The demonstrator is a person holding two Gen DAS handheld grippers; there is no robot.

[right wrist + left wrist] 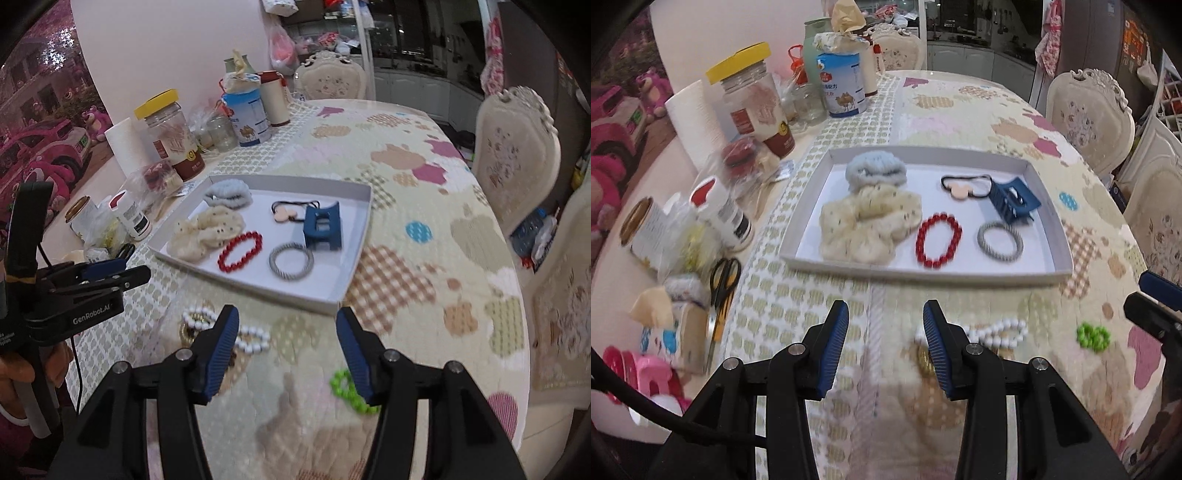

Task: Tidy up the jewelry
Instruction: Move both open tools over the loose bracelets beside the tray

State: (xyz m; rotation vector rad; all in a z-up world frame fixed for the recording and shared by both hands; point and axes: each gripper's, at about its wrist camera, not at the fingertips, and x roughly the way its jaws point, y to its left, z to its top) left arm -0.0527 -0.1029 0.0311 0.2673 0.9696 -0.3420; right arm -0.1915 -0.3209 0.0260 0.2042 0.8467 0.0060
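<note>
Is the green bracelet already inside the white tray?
No, the green bracelet lies on the tablecloth beside the right hand-held gripper, outside the white tray.

Definitely a home, dining room opening onto a kitchen. Big round surface [424, 206] under a quilted patchwork cloth, ornate cream dining chairs [515, 155] around it, kitchen cabinets [413, 88] through the doorway at the back. Pantry clutter off to one side: yellow-lidded jar [753, 96], milk powder tin [842, 85], paper towel roll [692, 118], scissors [722, 291]. Pink bear mural [44, 140] on the wall
</note>
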